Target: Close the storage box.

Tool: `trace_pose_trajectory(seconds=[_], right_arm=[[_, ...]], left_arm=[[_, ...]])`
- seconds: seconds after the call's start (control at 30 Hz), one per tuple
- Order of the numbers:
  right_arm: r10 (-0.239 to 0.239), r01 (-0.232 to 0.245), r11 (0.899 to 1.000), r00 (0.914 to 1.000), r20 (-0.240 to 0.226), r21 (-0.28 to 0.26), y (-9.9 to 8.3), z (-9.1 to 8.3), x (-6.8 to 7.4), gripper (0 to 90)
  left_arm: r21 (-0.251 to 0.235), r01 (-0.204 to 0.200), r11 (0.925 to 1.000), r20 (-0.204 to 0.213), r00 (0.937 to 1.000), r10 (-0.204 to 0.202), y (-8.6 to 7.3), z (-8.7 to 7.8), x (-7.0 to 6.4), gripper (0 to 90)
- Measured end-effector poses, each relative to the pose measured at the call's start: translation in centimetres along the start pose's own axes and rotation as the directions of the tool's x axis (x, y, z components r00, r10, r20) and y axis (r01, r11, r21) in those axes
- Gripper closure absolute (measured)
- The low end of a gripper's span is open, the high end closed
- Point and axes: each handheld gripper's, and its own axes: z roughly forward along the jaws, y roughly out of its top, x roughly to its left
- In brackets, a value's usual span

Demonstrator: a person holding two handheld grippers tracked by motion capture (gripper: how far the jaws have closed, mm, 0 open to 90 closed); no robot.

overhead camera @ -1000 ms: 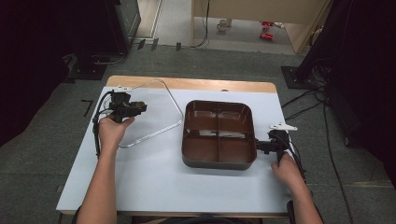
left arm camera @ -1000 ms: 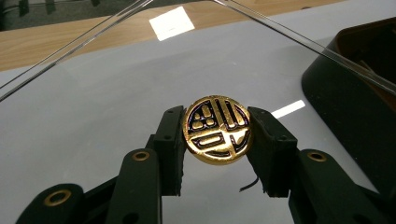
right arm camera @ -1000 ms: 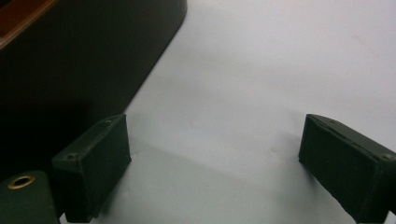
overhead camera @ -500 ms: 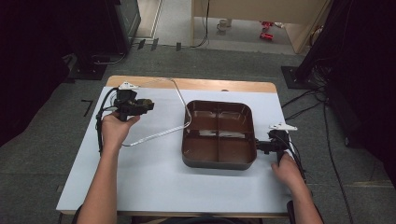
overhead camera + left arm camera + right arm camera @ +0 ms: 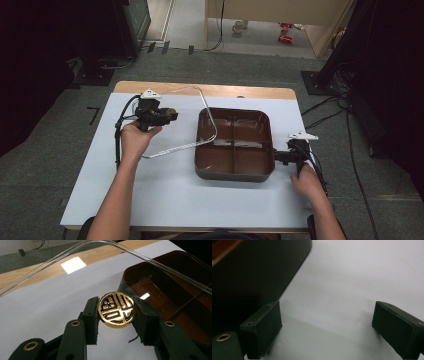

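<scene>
A dark brown tray (image 5: 234, 170) with several compartments sits right of the table's centre. My left gripper (image 5: 169, 114) is shut on a round gold knob (image 5: 116, 309) with a black emblem. The knob belongs to a clear plastic lid (image 5: 210, 120), which hangs tilted, its right edge over the tray's left compartments. In the left gripper view the lid's rim (image 5: 150, 262) arcs above the tray (image 5: 175, 292). My right gripper (image 5: 280, 156) rests on the table against the tray's right wall (image 5: 249, 272). Its jaws are open (image 5: 327, 327) with nothing between them.
The white tabletop (image 5: 175, 200) has open room in front of the tray and to its left. A wooden strip (image 5: 250, 91) runs along the far edge. Cables (image 5: 325, 112) lie on the floor to the right, past the table.
My left gripper has carried the lid rightward and lifted it, so its edge now hangs over the tray's left side. The right gripper has stayed put.
</scene>
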Motion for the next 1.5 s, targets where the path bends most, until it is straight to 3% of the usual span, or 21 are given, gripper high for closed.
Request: trace_pose_trajectory(seconds=[0.3, 0.4, 0.63, 0.87, 1.0, 1.27, 1.5], right_arm=[[-0.002, 0.002, 1.0, 1.0, 0.0, 0.0, 0.0, 0.0, 0.0, 8.3], [-0.003, 0.003, 1.0, 1.0, 0.0, 0.0, 0.0, 0.0, 0.0, 8.3], [-0.003, 0.003, 1.0, 1.0, 0.0, 0.001, 0.0, 0.0, 0.0, 8.3], [-0.003, 0.003, 1.0, 1.0, -0.001, 0.0, 0.0, 0.0, 0.0, 8.3], [-0.002, 0.002, 1.0, 1.0, -0.001, 0.0, 0.0, 0.0, 0.0, 8.3], [-0.002, 0.002, 1.0, 1.0, 0.0, 0.001, 0.0, 0.0, 0.0, 8.3], [-0.003, 0.003, 1.0, 1.0, -0.001, -0.001, 0.0, 0.0, 0.0, 8.3]], left_arm=[[-0.004, -0.025, 0.9997, 0.029, 0.9993, 0.025, 0.3, 1.0, -1.8, 59.8], [-0.005, -0.027, 0.9996, 0.061, 0.9978, 0.028, 0.4, 1.6, -2.7, 59.7], [0.005, -0.041, 0.9991, 0.09, 0.9951, 0.041, 0.5, 2.6, -4.2, 59.7], [0.02, -0.078, 0.9967, 0.079, 0.9939, 0.076, 0.3, 3.8, -5.9, 59.8], [0.023, -0.077, 0.9968, 0.092, 0.993, 0.074, 0.1, 4.2, -6.5, 59.8], [0.03, -0.109, 0.9936, 0.116, 0.9878, 0.104, -0.1, 5.5, -8.4, 59.8], [0.032, -0.14, 0.9896, 0.15, 0.9796, 0.134, 0.3, 6.4, -9.9, 59.8]])
